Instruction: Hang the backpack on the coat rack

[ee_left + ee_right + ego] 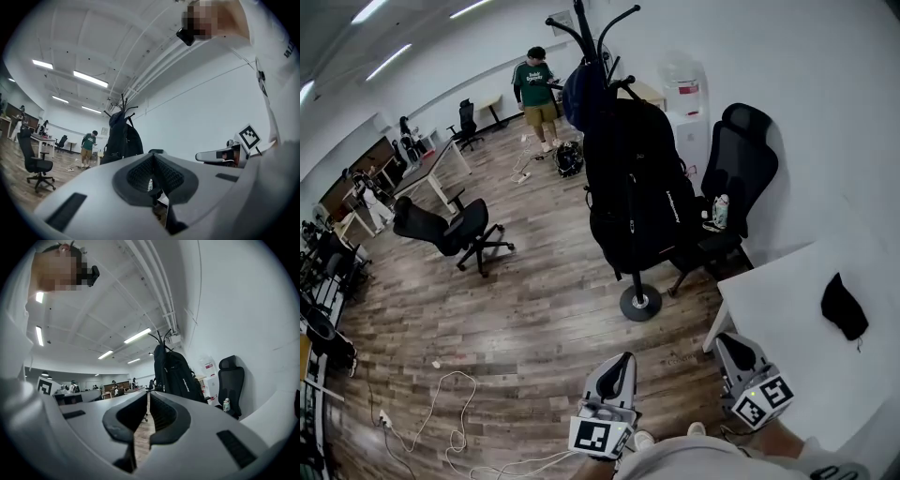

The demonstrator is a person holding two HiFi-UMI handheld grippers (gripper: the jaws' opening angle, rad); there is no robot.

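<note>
A large black backpack (637,187) hangs upright on the black coat rack (640,303), whose hooks rise above it; a dark blue bag (579,94) hangs behind it. The backpack also shows far off in the left gripper view (123,140) and in the right gripper view (180,380). My left gripper (620,367) (153,159) is low by my body, shut and holding nothing. My right gripper (727,343) (147,397) is beside it, jaws nearly together, also with nothing in them. Both are well short of the rack.
A black office chair (741,169) stands by the wall right of the rack, another one (450,230) to the left. A white table (787,291) with a black item (844,307) is on my right. Cables (441,403) lie on the wooden floor. A person (534,89) stands far back.
</note>
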